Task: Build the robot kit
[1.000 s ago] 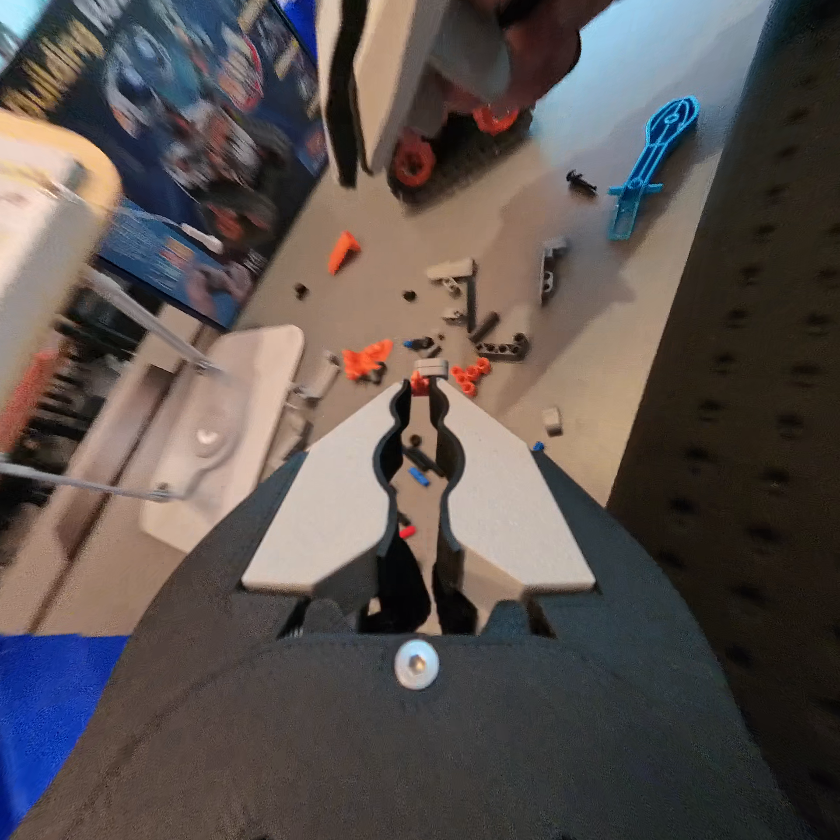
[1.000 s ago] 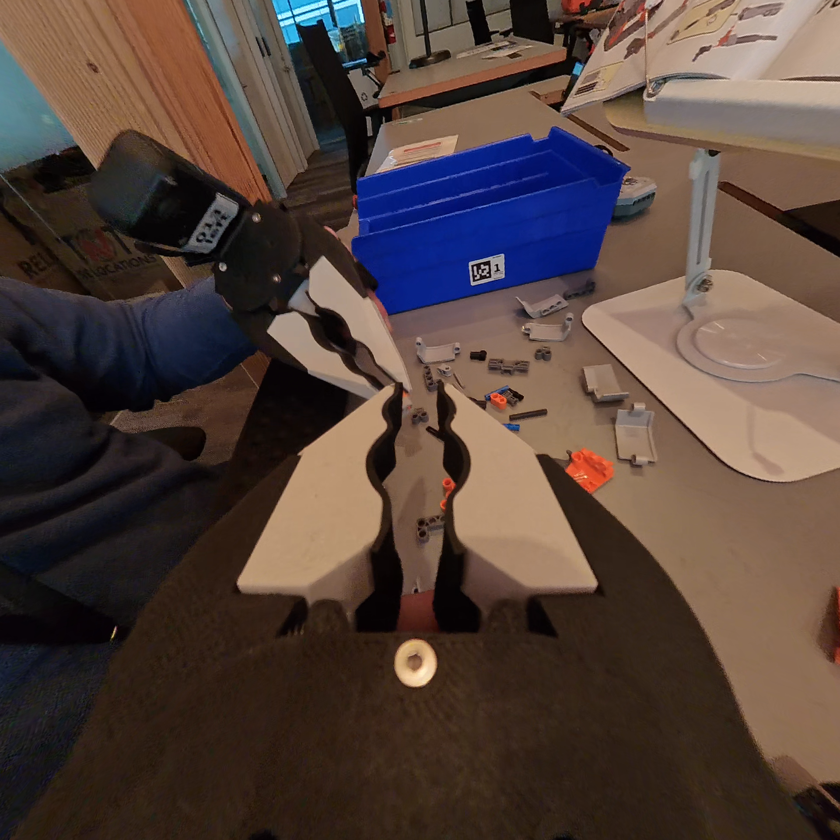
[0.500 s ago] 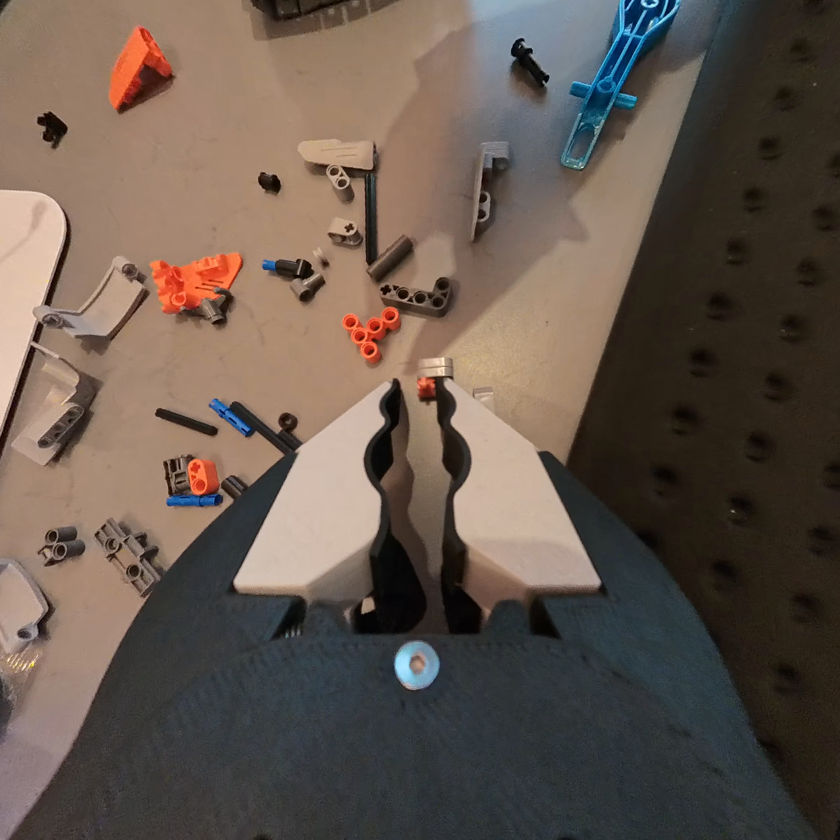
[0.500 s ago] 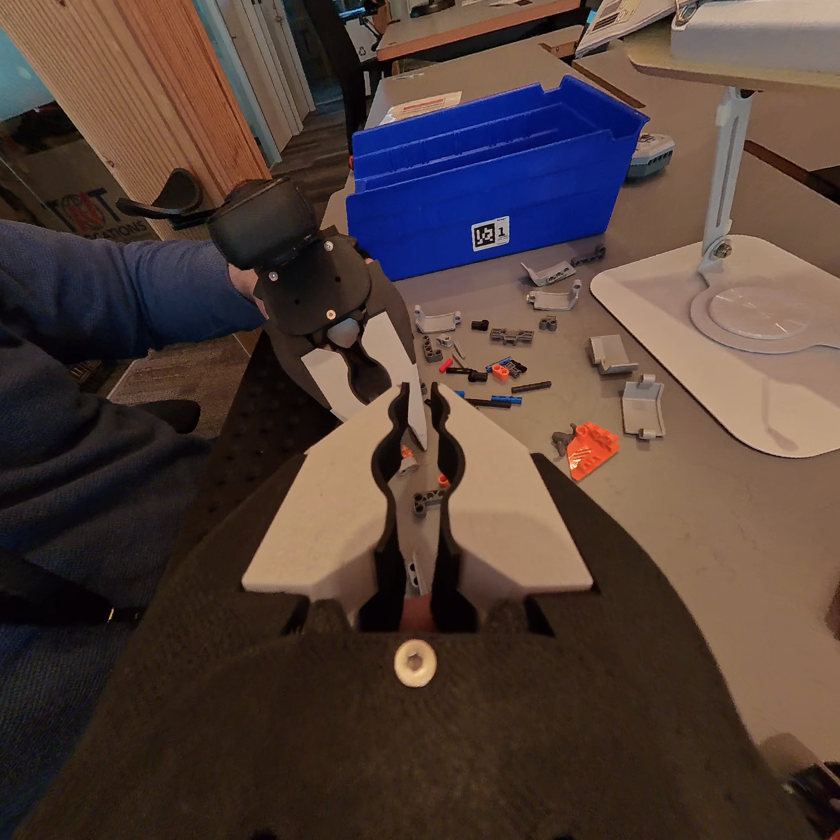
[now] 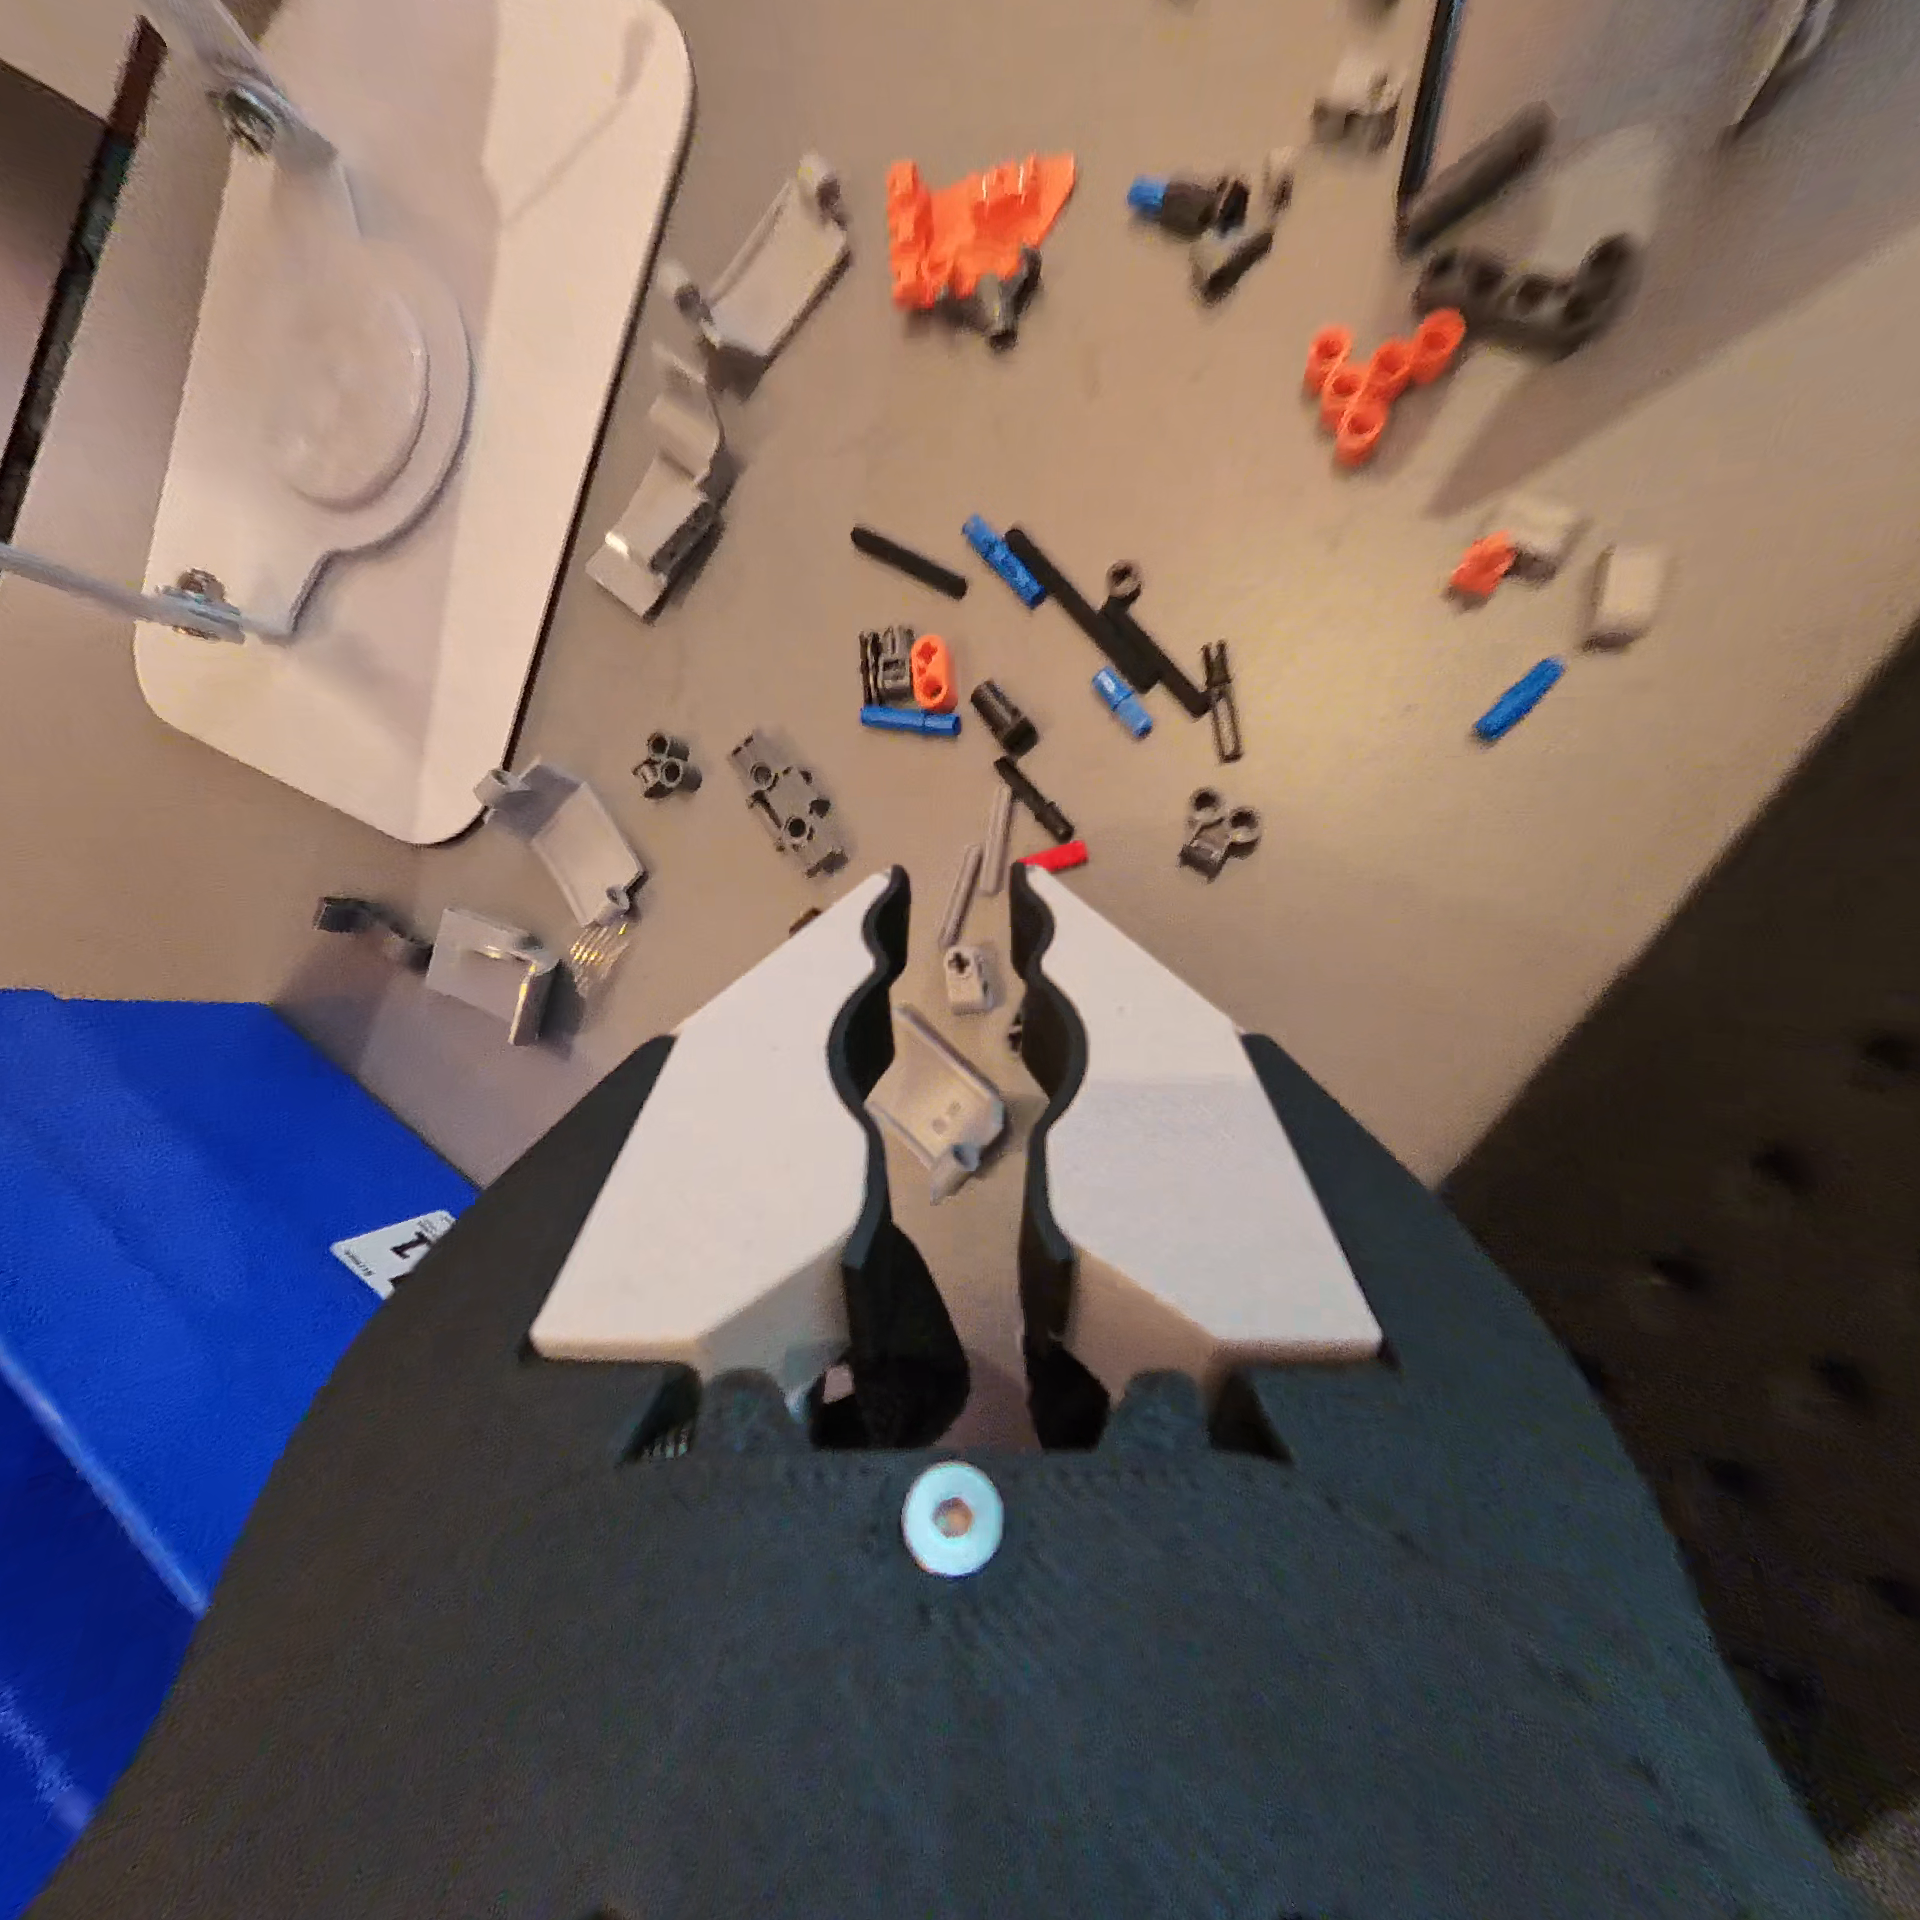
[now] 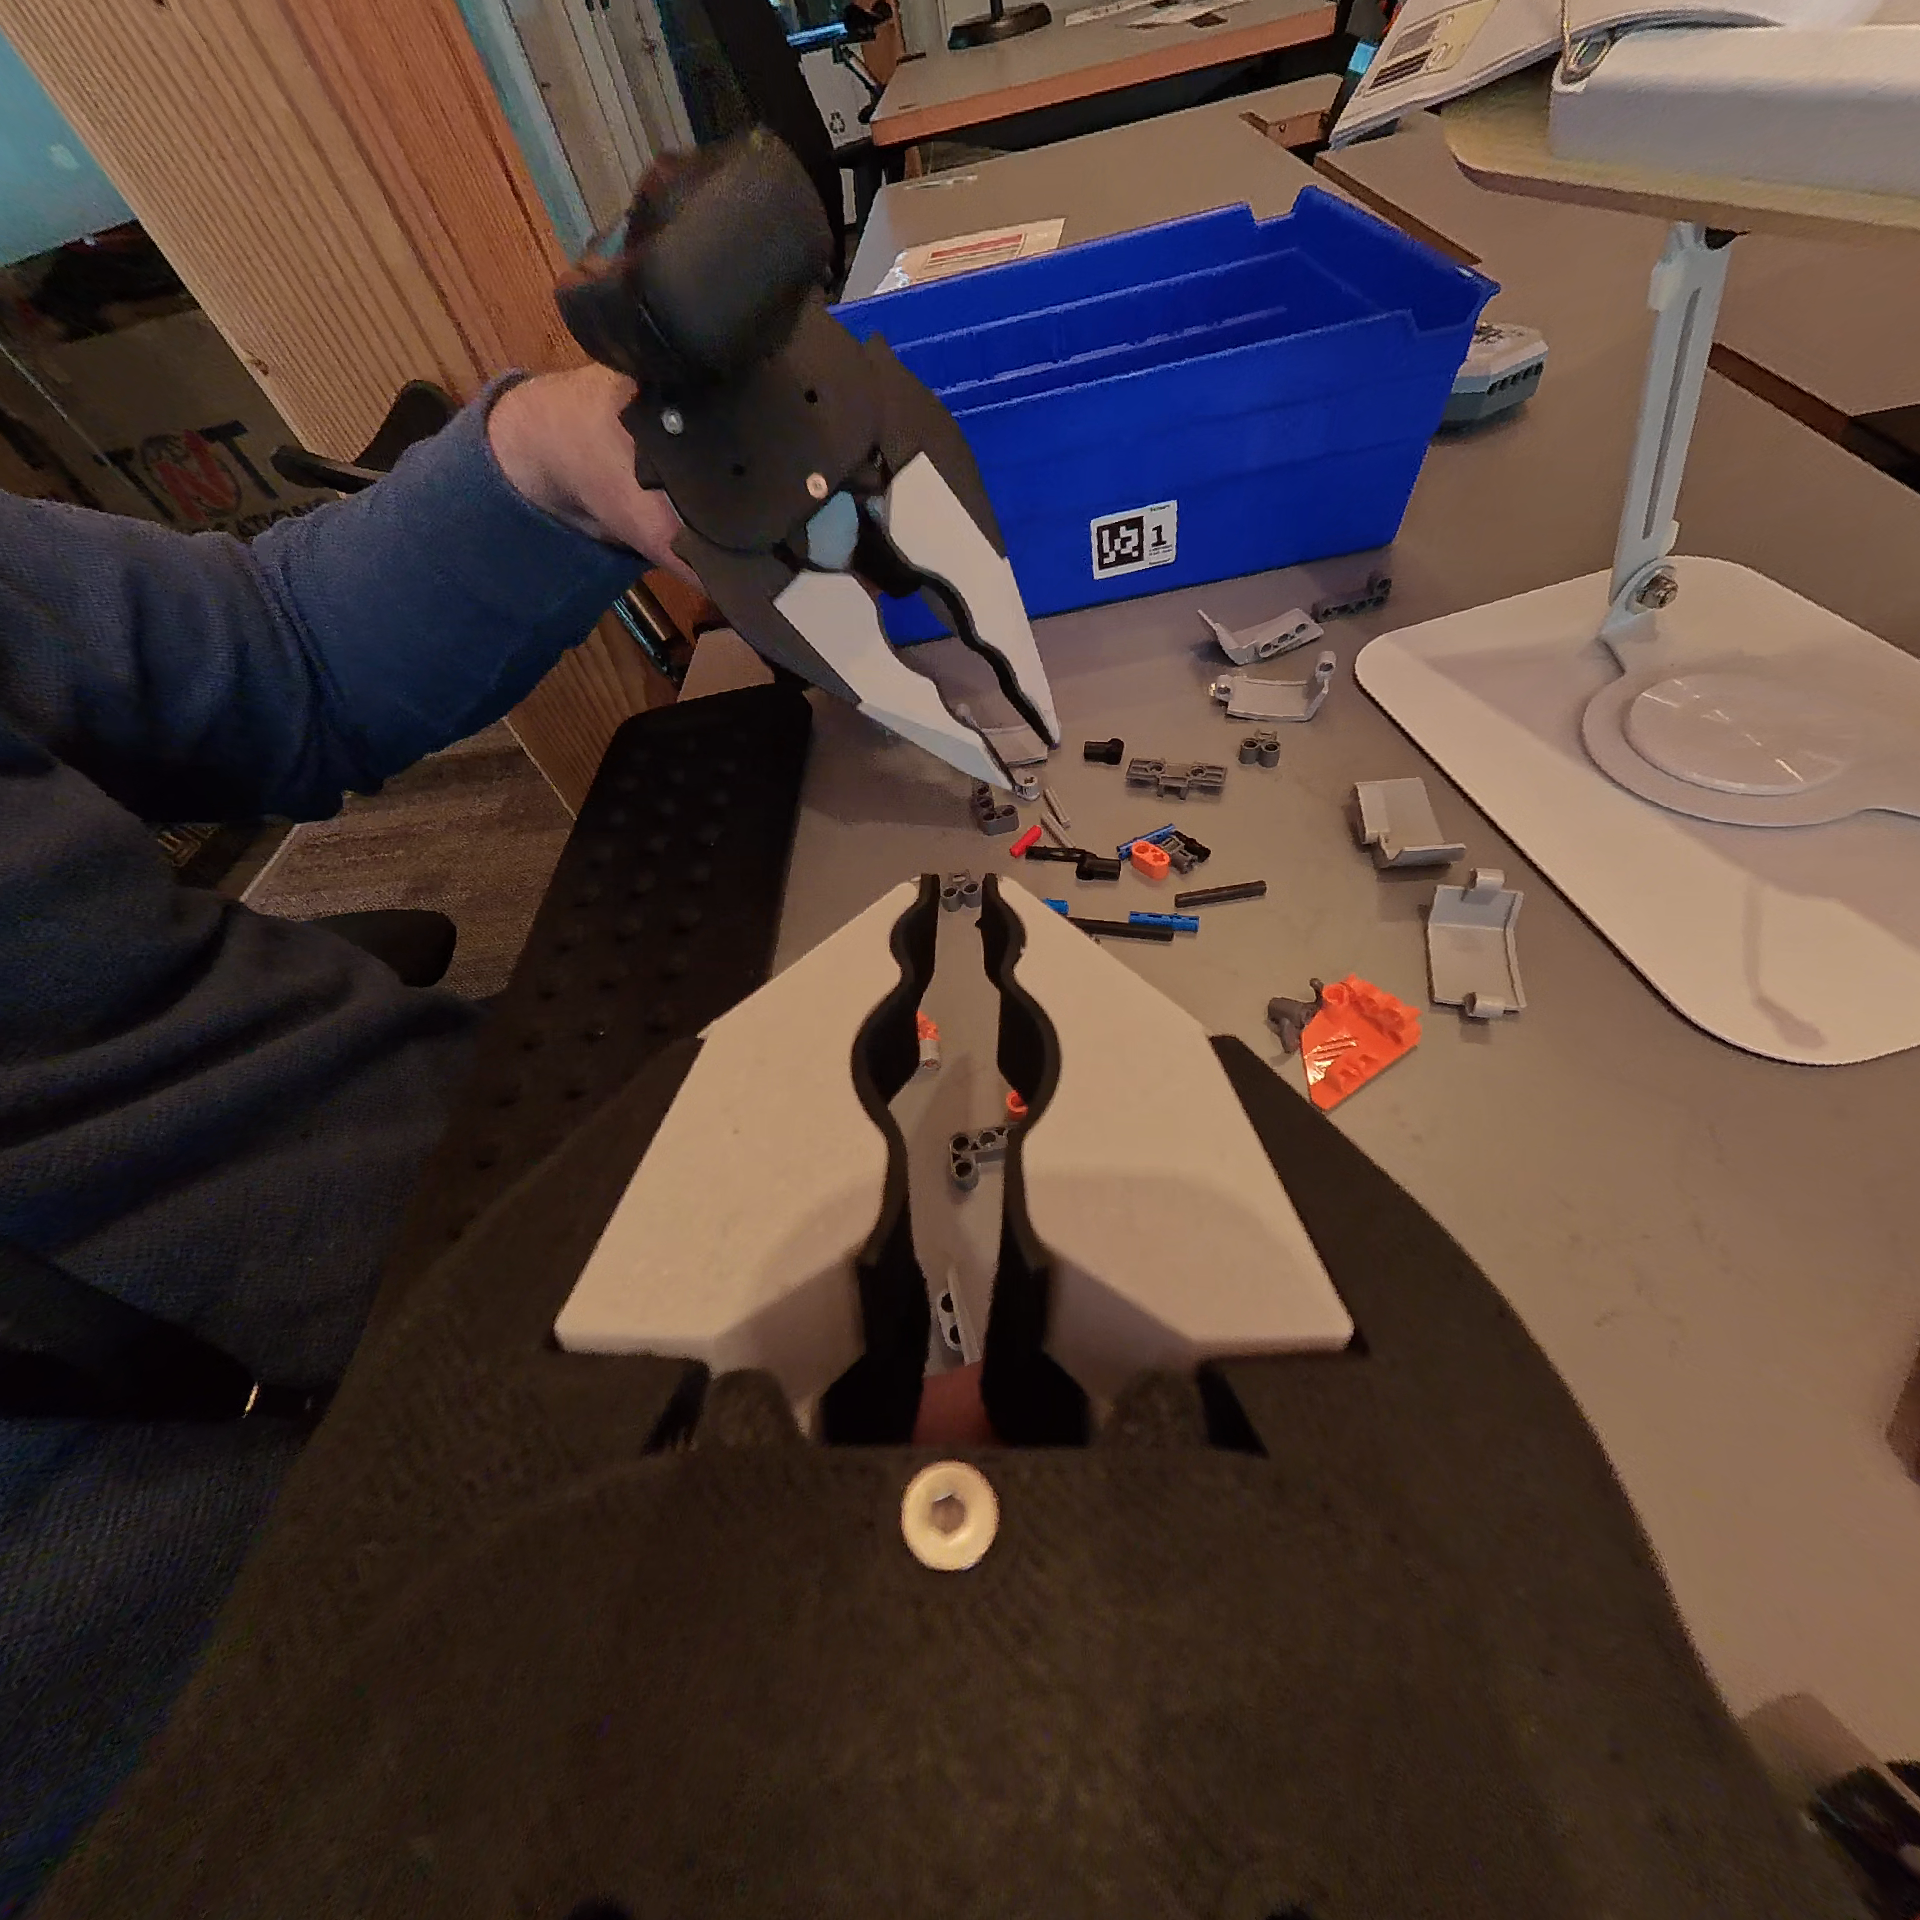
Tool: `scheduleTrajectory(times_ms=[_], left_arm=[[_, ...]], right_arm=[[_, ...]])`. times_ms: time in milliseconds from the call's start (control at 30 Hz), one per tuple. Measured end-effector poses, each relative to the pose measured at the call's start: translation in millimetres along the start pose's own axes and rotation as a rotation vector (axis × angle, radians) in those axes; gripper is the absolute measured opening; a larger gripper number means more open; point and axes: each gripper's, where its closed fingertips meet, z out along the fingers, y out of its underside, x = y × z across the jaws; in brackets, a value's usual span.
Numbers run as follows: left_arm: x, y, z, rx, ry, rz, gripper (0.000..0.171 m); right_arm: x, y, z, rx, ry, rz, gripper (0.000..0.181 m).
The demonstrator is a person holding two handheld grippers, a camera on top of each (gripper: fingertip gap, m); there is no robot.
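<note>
My left gripper [image 5: 956, 878] is open and holds nothing. It points down at the grey table [image 5: 1195, 468], just above two thin grey axles [image 5: 982, 857], a small light grey connector [image 5: 971, 979] and a grey panel [image 5: 935, 1112]. A red pin [image 5: 1055, 855] lies by its right fingertip. A small orange-and-grey piece [image 5: 1496, 556] lies on the table to the right. The left gripper also shows in the right wrist view [image 6: 1023, 764], held by a hand. My right gripper [image 6: 961, 883] is shut on a small grey connector [image 6: 961, 891] at its fingertips, above the table's near edge.
A blue bin [image 6: 1195, 416] stands at the back, also seen in the left wrist view [image 5: 156, 1247]. A white stand base [image 6: 1662, 779] is on the right. A black perforated mat [image 6: 644, 935] lies off the table's left edge. Several small parts and an orange panel [image 6: 1356, 1044] are scattered about. The grippers' ends are close to 15 centimeters from one another. The left tips stand about 10 centimeters off the small orange-and-grey piece [image 5: 1496, 556].
My left gripper swung down over the parts and its jaws opened; the orange-and-grey piece left its tips and lies on the table. My right gripper's jaws closed on the grey connector.
</note>
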Motion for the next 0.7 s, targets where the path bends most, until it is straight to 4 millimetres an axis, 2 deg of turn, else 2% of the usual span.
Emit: scheduleTrajectory(times_ms=[67, 200, 367, 567, 700], left_arm=[[-1.8, 12.1, 11.4, -0.088, -0.019, 0.041, 0.017], [-1.4, 16.7, 22.3, -0.124, 0.001, 0.048, 0.012], [1.2, 16.6, 24.7, -0.136, 0.048, 0.012, 0.002], [2.6, 16.7, 23.7, -0.116, 0.016, -0.006, 0.001], [6.7, 8.9, 19.7, -0.057, -0.01, -0.024, 0.001]], right_arm=[[-0.1, -0.2, 0.0, 0.001, 0.0, -0.001, 0.005], [-0.5, 2.4, 1.1, -0.009, -0.002, -0.005, 0.004], [-0.9, 2.8, 1.6, -0.008, -0.007, -0.003, 0.003], [-0.6, 1.7, 0.3, -0.005, -0.003, -0.007, 0.001], [-1.4, 3.4, 2.2, -0.012, -0.006, -0.01, 0.001]])
